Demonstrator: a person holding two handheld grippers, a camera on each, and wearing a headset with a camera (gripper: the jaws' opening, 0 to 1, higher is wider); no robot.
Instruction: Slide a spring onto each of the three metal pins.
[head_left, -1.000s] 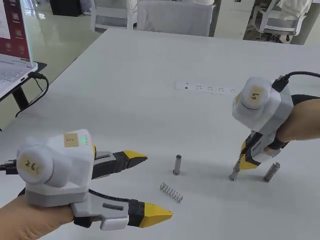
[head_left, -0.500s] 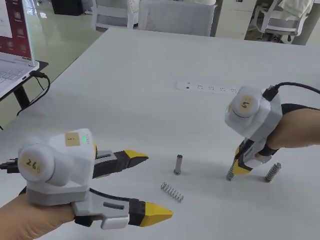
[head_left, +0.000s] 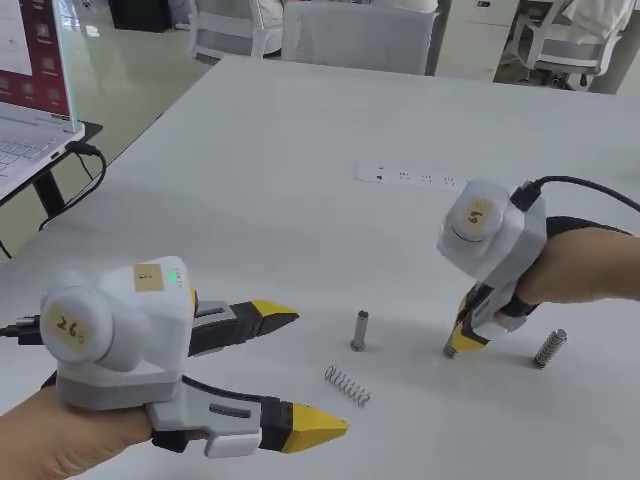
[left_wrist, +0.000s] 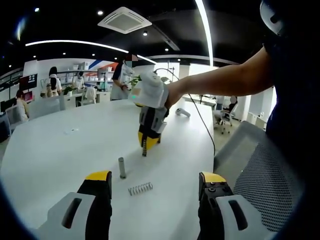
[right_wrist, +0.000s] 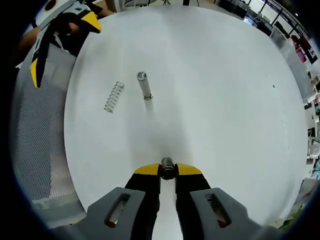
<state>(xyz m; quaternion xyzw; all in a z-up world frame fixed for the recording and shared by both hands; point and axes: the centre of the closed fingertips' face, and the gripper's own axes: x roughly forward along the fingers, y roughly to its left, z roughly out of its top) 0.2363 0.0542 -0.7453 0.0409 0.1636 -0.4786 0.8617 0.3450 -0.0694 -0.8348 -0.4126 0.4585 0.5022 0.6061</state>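
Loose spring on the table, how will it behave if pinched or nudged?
The loose spring lies on its side on the smooth table, so a nudge will probably roll it. Its thin open coils suggest it is light and may squash under a firm pinch.

The right gripper (head_left: 460, 340) (jaws closed on a spring-clad pin (right_wrist: 167, 168)) has slid left, nearer the bare pin (head_left: 360, 329), leaving the other sprung pin (head_left: 547, 348) farther off.
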